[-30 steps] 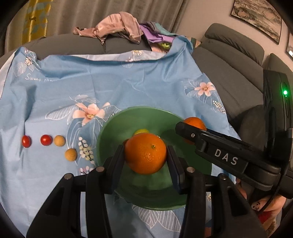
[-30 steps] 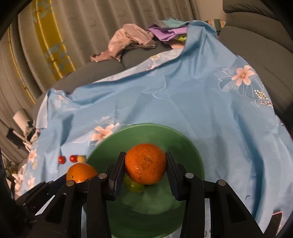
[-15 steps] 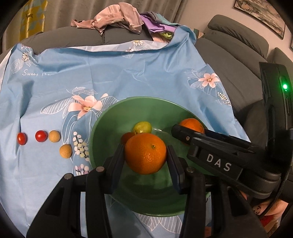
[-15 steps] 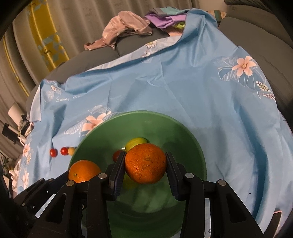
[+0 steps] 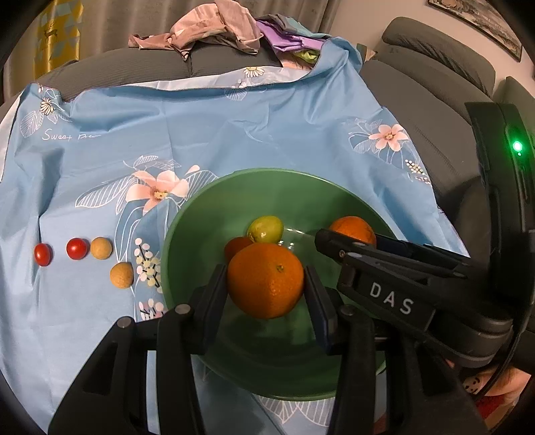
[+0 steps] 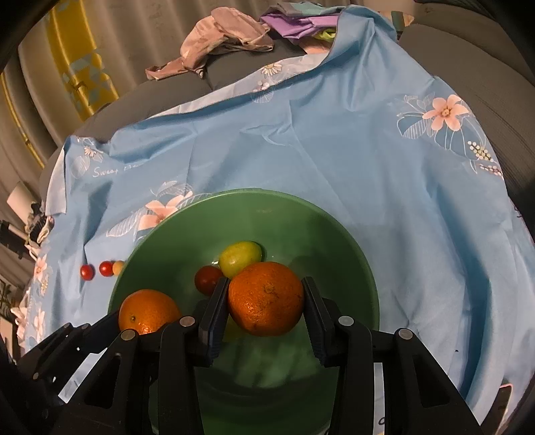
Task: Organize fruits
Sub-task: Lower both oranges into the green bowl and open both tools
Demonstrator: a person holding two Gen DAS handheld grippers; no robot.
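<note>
Oranges: two, round, bright, dimpled skin; the left orange (image 5: 265,280) shows a small stem scar, the right orange (image 6: 265,298) a star-shaped navel.
Left gripper (image 5: 265,291): pinches the left orange between both pads, over the near half of the green bowl (image 5: 200,214).
Right gripper (image 6: 265,301): pinches the right orange the same way, over the bowl's right half.
Bowl contents: one yellow-green fruit (image 5: 265,229) and one red tomato (image 6: 208,278) at the bottom.
Loose fruit: two red cherry tomatoes (image 5: 43,254) and two tan round fruits (image 5: 101,248) near the cloth's left edge, well apart from the bowl.
Surface: one blue floral cloth (image 5: 234,127) spread over a grey sofa (image 5: 428,87); the bowl sits near its front edge.
Room: heaped clothes (image 5: 217,23) beyond the cloth's far edge, grey curtains behind, one framed picture (image 5: 481,23) at the upper right.
</note>
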